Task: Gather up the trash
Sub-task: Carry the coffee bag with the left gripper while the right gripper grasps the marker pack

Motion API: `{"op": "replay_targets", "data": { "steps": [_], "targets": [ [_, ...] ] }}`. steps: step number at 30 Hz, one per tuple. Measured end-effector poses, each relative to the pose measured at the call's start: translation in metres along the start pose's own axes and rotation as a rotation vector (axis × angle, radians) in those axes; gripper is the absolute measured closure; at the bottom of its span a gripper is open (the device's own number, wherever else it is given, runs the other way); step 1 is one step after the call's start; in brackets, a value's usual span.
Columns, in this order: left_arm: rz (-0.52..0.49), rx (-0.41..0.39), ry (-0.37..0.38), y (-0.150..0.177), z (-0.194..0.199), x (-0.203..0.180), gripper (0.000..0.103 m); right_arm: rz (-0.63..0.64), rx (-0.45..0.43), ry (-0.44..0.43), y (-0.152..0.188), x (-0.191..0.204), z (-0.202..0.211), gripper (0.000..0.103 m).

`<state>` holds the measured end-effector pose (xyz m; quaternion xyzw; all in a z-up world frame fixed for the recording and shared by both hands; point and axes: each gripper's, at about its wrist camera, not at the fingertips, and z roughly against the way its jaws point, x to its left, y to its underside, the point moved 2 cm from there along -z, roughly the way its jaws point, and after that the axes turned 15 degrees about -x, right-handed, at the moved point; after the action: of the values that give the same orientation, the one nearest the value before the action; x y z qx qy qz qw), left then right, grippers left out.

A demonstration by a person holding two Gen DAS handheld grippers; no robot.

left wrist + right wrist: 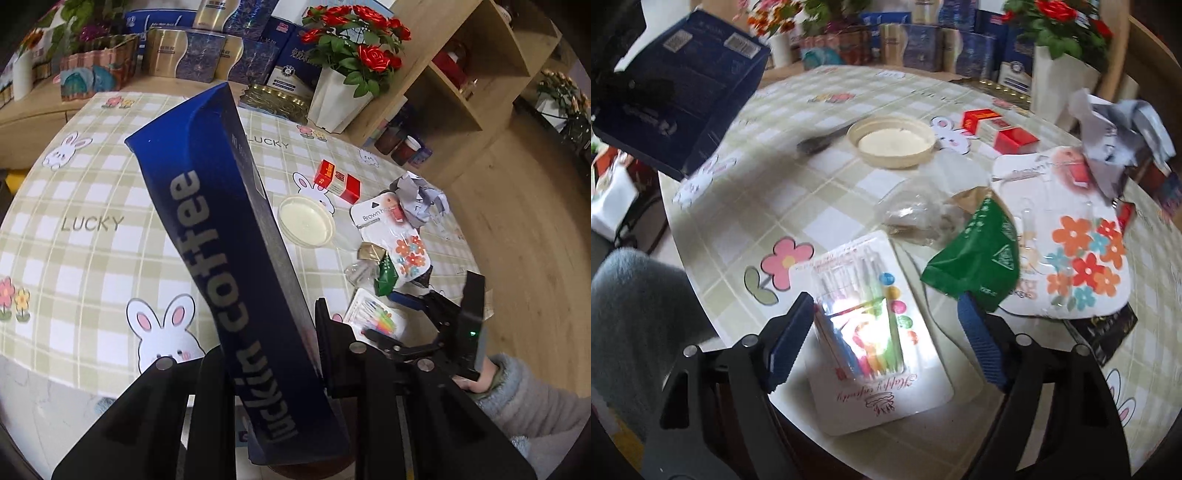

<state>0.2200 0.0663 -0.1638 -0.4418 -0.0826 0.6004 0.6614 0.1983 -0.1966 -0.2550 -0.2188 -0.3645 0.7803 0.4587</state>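
My left tool (271,363) grips a tall dark-blue cardboard coffee box (229,258) above the checked table (88,206). My right tool (886,343), released, straddles a white candle blister pack (871,332); next, I judge, pinch and lift it.

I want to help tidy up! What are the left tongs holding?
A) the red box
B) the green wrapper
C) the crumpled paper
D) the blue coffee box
D: the left tongs are shut on the blue coffee box, lifted above the table.
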Motion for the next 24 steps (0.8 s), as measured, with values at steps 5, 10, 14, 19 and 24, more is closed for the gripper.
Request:
{"op": "replay_targets", "data": {
  "steps": [5, 10, 14, 19, 24],
  "targets": [
    [0.033, -0.003, 0.012, 0.011, 0.005, 0.002, 0.082, -0.018, -0.001, -0.04, 0.002, 0.002, -0.002, 0.037],
    [0.049, -0.004, 0.021, 0.018, 0.006, 0.0, 0.082, -0.096, -0.041, -0.046, -0.006, -0.002, 0.012, 0.054],
    [0.036, -0.002, 0.023, 0.025, 0.009, -0.005, 0.082, -0.146, -0.084, -0.018, -0.008, -0.003, 0.027, 0.055],
    [0.009, 0.0, 0.035, 0.031, 0.013, -0.017, 0.082, -0.217, -0.152, 0.001, -0.01, -0.003, 0.051, 0.055],
    [-0.052, 0.032, 0.059, 0.045, 0.018, -0.035, 0.082, -0.268, -0.227, 0.017, -0.012, 0.002, 0.082, 0.055]
  ]
}}
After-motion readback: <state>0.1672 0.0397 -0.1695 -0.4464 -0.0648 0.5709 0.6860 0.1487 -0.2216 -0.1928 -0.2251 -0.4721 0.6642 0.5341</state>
